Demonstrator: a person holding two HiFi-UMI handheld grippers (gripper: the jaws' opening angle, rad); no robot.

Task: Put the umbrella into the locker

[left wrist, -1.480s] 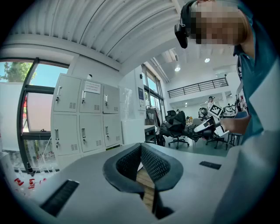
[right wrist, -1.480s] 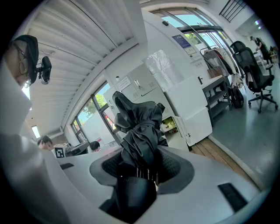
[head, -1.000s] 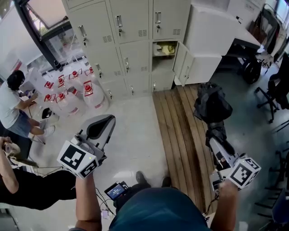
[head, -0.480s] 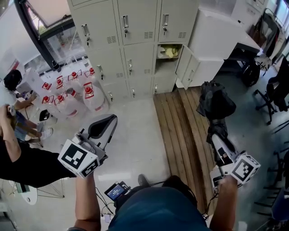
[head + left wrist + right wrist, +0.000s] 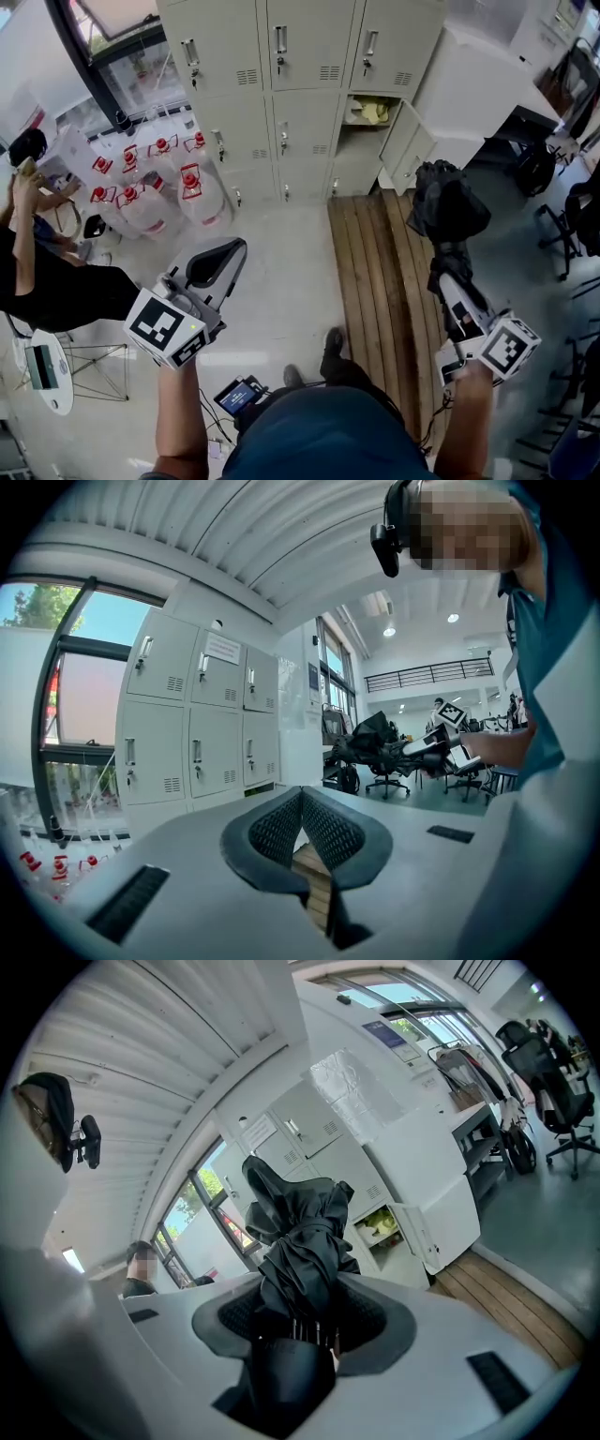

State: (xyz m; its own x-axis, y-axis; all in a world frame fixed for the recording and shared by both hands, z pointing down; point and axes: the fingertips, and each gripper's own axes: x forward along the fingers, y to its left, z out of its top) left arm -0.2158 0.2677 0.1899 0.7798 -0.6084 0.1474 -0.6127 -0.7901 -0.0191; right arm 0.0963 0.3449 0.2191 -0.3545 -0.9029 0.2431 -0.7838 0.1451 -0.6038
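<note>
Bright daylight thru the window [image 5: 117, 42] upper left; floor [image 5: 281, 262] pale w/ a soft glare patch, shadows faint. Ceiling lamps [image 5: 389, 630] blow out as small hot spots in left gripper view. Both gripper views heavy fisheye: black corners, lockers [image 5: 192, 719] bowed. Umbrella [image 5: 305, 1241] v. dark, folds low-contrast. Head view sharp, edges stretched.

Pale floor [image 5: 281, 244] meets wooden planks [image 5: 375, 281], window [image 5: 112, 28] nearby.
</note>
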